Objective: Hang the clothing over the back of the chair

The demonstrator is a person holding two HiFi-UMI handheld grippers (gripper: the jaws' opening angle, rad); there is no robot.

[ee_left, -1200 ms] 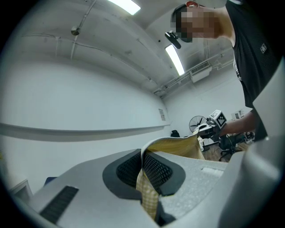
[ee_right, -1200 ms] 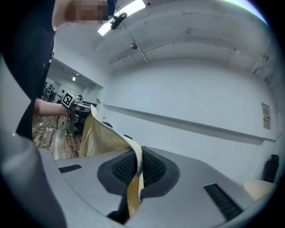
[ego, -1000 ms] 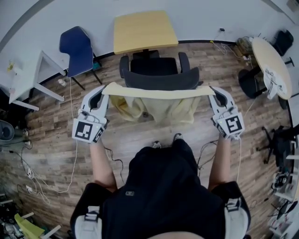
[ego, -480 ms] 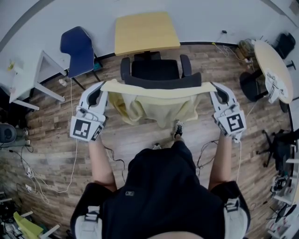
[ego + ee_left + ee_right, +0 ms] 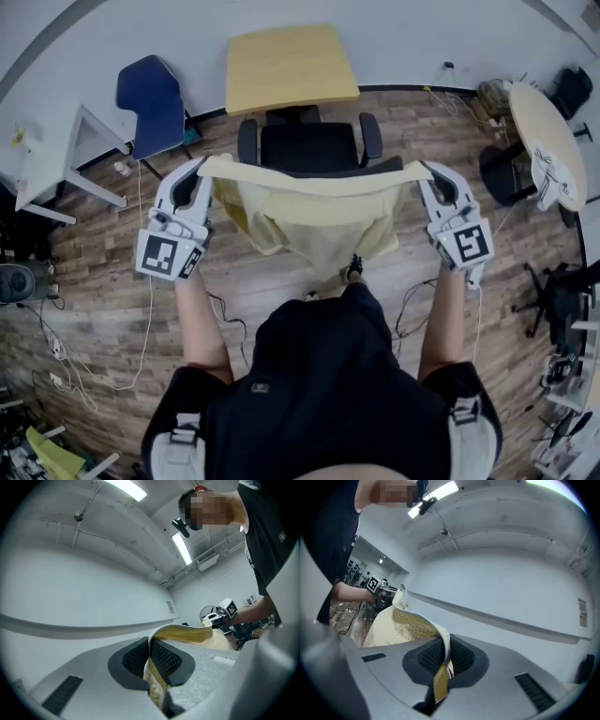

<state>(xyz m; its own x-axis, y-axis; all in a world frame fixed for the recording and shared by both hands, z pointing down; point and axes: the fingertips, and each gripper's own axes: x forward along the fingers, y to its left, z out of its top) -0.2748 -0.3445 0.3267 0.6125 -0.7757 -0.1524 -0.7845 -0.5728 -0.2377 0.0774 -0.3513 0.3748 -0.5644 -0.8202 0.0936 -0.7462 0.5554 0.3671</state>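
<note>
A blue chair (image 5: 150, 101) stands at the upper left of the frame. Just right of it, the left hand-held gripper (image 5: 200, 172) pinches one top corner of the pale yellow clothing (image 5: 314, 214) — jaws pressed onto the fabric. The garment stretches taut across mid-frame, its top edge lying across the backrest of the black office chair (image 5: 309, 145); contact cannot be told. The rest hangs toward the person. At centre right, the right hand-held gripper (image 5: 428, 173) clamps the other corner — fabric nipped between its jaws.
</note>
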